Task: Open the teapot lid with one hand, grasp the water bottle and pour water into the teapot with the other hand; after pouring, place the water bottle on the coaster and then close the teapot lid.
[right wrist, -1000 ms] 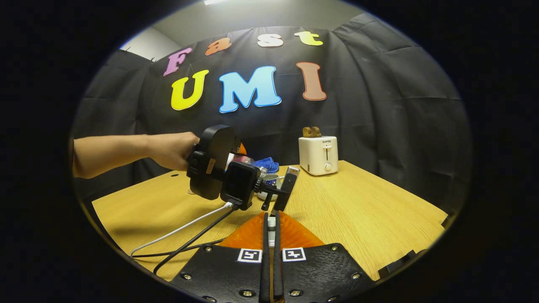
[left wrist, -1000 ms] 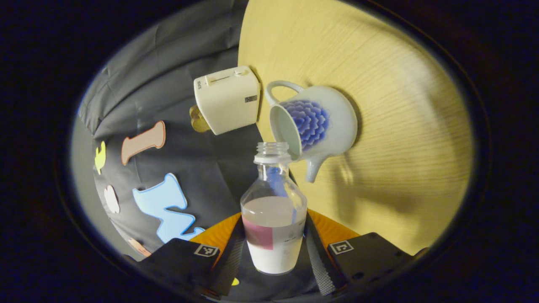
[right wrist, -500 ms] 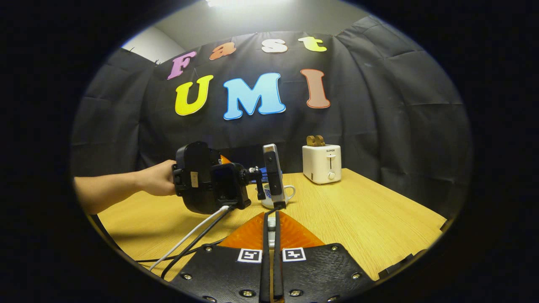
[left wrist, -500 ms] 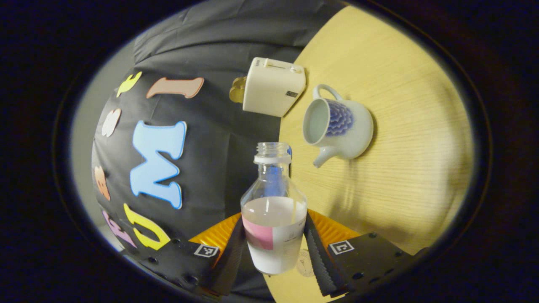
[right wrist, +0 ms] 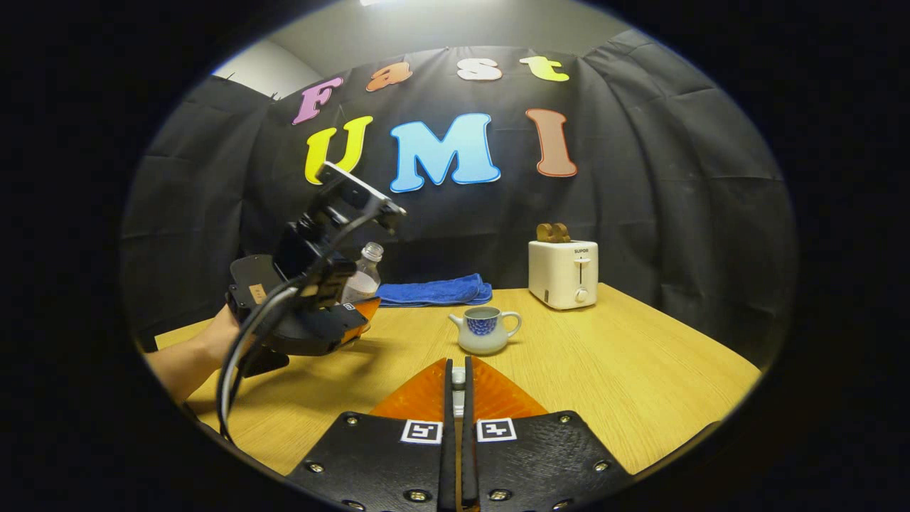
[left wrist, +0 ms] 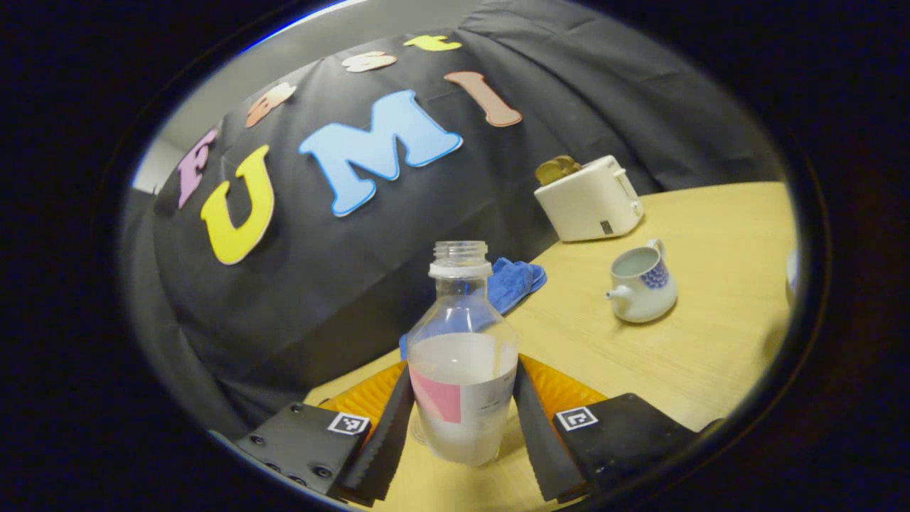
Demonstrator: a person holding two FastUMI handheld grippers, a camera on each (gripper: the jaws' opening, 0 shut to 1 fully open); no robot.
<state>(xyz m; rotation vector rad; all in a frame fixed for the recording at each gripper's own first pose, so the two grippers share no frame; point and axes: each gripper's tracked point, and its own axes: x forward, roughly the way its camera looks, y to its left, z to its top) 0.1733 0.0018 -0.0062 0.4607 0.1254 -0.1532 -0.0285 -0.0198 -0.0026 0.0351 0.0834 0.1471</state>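
Left gripper (left wrist: 462, 419) clamped on water bottle (left wrist: 462, 370); right gripper (right wrist: 458, 441) fingers pinched on small pale thing, likely lid. We lower bottle upright onto coaster, release gently.

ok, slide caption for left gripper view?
Left gripper holds the open water bottle upright above the table, lidless teapot beyond.

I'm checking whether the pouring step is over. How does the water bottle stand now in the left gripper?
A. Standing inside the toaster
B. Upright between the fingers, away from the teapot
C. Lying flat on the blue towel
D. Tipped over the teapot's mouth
B: the water bottle stands upright between the left gripper fingers, well apart from the open teapot.
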